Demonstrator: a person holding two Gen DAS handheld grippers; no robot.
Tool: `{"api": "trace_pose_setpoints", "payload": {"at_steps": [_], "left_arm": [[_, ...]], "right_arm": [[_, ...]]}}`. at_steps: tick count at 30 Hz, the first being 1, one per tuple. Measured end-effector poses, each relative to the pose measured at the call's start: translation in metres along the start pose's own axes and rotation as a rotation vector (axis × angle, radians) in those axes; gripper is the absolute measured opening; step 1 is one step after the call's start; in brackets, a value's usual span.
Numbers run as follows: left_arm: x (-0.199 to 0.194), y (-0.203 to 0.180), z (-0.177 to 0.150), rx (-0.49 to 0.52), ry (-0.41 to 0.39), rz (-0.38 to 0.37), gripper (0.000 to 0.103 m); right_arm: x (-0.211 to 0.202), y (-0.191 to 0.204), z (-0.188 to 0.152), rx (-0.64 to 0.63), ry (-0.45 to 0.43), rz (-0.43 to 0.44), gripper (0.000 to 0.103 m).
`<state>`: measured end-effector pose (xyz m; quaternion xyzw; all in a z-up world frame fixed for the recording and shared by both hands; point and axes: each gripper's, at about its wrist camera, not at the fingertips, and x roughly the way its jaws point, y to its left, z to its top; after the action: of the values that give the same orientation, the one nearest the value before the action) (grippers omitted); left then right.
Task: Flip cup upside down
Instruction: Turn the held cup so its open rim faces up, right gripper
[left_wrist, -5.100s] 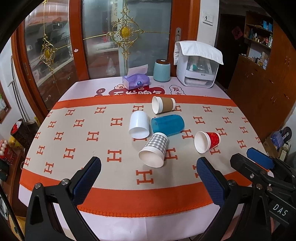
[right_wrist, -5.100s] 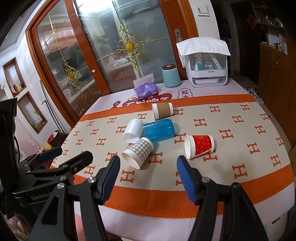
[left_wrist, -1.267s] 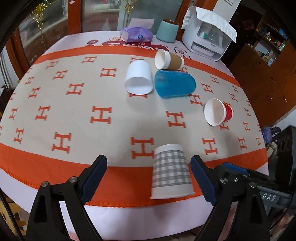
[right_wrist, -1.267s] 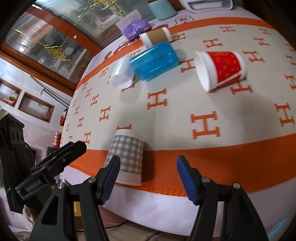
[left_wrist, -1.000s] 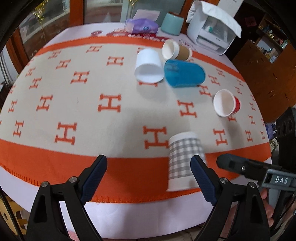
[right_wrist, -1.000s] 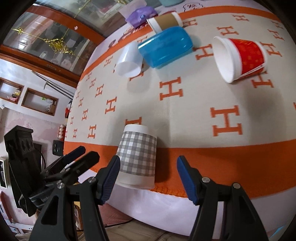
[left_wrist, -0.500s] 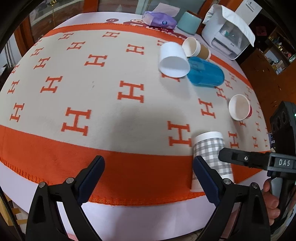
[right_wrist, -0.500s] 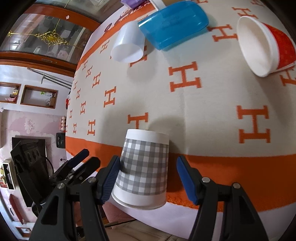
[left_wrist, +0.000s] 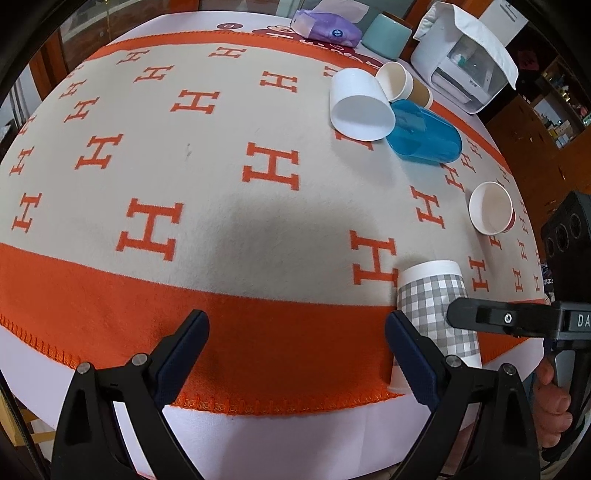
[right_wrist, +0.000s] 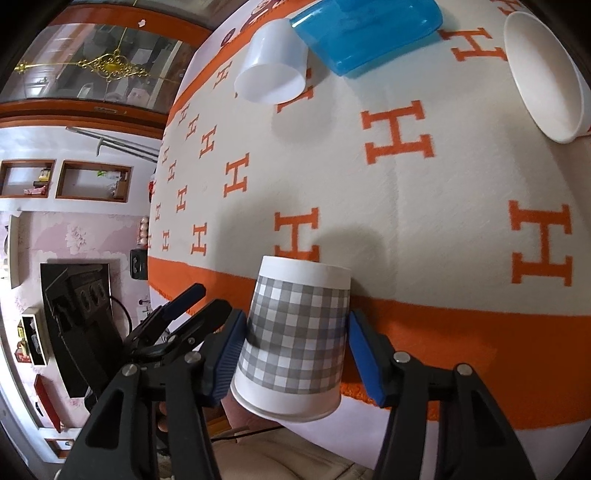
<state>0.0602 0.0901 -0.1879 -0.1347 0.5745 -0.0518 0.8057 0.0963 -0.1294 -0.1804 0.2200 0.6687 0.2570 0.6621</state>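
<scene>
A grey-checked paper cup (right_wrist: 295, 339) stands upside down, rim on the table, near the front edge on the orange band. My right gripper (right_wrist: 295, 350) straddles it, its blue pads (right_wrist: 229, 347) touching or nearly touching both sides. The cup also shows in the left wrist view (left_wrist: 436, 306), partly behind the right gripper's finger (left_wrist: 491, 317). My left gripper (left_wrist: 295, 354) is open and empty over the orange band, left of the cup.
A white cup (left_wrist: 360, 107), a blue cup (left_wrist: 424, 136), a brown cup (left_wrist: 404, 86) and a red cup (left_wrist: 491, 214) lie on their sides farther back. A tissue pack (left_wrist: 327, 26), a teal canister (left_wrist: 389, 31) and a white appliance (left_wrist: 465, 74) stand at the far edge.
The checked cup went from lying on its side mid-table to standing upside down near the front edge. The right gripper has closed in around it. The left gripper has drifted left.
</scene>
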Motion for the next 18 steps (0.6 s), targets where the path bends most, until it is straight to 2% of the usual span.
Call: {"api": "trace_pose_setpoints", "payload": {"at_steps": [3, 5, 10, 14, 18], "left_arm": [[-0.001, 0.0, 0.0, -0.003, -0.007, -0.001, 0.095], [-0.003, -0.001, 0.0, -0.002, -0.017, 0.002, 0.095], [-0.008, -0.005, -0.001, 0.002, -0.046, 0.003, 0.095], [-0.009, -0.006, -0.001, -0.001, -0.061, 0.005, 0.095], [-0.009, -0.005, 0.0, -0.016, -0.075, 0.003, 0.095]], "right_arm": [[-0.008, 0.008, -0.003, -0.046, -0.053, -0.018, 0.056], [-0.02, 0.014, -0.006, -0.09, -0.126, -0.046, 0.056], [-0.046, 0.032, -0.013, -0.241, -0.404, -0.149, 0.056], [-0.043, 0.037, -0.015, -0.348, -0.574, -0.269, 0.056], [-0.029, 0.035, -0.02, -0.453, -0.643, -0.343, 0.056]]}}
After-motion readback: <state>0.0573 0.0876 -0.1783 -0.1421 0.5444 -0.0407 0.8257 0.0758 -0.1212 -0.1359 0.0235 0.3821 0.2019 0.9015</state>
